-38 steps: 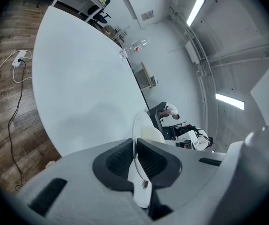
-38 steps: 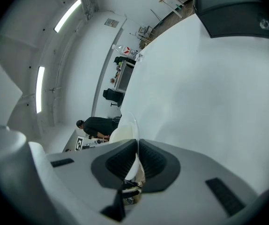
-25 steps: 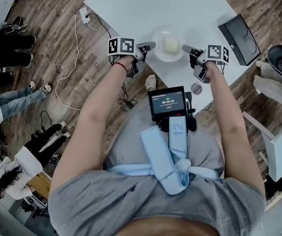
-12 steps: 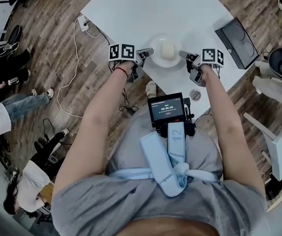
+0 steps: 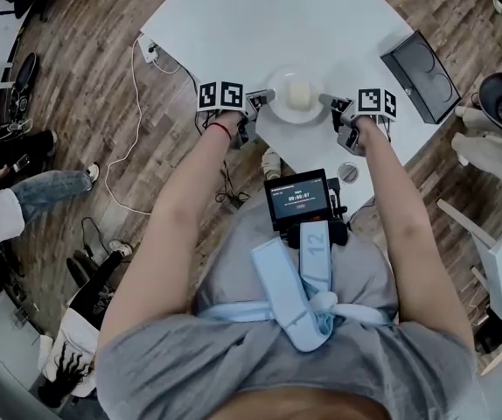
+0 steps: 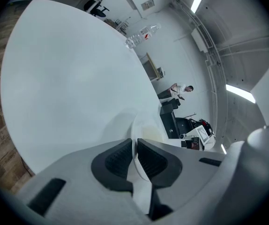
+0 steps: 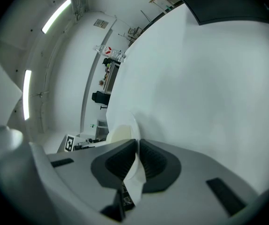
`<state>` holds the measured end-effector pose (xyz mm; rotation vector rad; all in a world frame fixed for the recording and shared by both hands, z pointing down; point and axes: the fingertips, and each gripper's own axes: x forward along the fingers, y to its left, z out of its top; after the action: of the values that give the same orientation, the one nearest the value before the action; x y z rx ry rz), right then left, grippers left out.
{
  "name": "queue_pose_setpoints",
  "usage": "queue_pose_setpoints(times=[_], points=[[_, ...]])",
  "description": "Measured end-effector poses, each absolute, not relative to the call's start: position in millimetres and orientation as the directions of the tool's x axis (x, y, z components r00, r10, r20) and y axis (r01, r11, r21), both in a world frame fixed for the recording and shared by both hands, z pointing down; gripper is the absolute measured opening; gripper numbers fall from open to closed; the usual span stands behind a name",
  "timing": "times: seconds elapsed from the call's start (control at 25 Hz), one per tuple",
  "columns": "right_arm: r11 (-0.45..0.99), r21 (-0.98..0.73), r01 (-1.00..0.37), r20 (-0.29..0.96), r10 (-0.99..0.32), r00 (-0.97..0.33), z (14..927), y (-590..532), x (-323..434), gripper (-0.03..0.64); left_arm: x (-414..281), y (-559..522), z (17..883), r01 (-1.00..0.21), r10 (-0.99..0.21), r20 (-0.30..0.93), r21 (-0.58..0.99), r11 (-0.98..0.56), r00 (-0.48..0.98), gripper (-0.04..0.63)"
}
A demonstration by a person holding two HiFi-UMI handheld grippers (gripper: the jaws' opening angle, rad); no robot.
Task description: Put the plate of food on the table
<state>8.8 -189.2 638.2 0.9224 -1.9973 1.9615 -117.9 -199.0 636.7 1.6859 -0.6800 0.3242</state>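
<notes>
A white plate [image 5: 279,108] carries a pale yellow block of food [image 5: 299,94] and is held over the near edge of the round white table [image 5: 260,16]. My left gripper [image 5: 269,96] is shut on the plate's left rim [image 6: 135,135]. On the opposite side, my right gripper [image 5: 324,101] is shut on the right rim [image 7: 133,161]. In both gripper views the thin white rim runs between the dark pads [image 6: 113,161], and the food [image 7: 118,134] shows past the jaws.
A black tray [image 5: 424,73] lies on the table's right part. A white power strip [image 5: 149,47] with a cable hangs at the table's left edge. A small round metal thing [image 5: 349,172] sits below the right hand. People stand on the wooden floor at the left.
Both grippers, still shut on the plate, have carried it a little farther in over the table. The people on the floor at the left have shifted.
</notes>
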Motion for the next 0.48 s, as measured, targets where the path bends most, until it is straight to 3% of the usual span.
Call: queue_pose_setpoints(times=[0.48], points=[[-0.086, -0.809, -0.582, 0.579, -0.289, -0.762, 644.7, -189.1, 11.1, 0.038, -116.0, -200.6, 645.4, -0.629, -0.241, 0.594, 0.771, -0.104, 0.768, 0.037]])
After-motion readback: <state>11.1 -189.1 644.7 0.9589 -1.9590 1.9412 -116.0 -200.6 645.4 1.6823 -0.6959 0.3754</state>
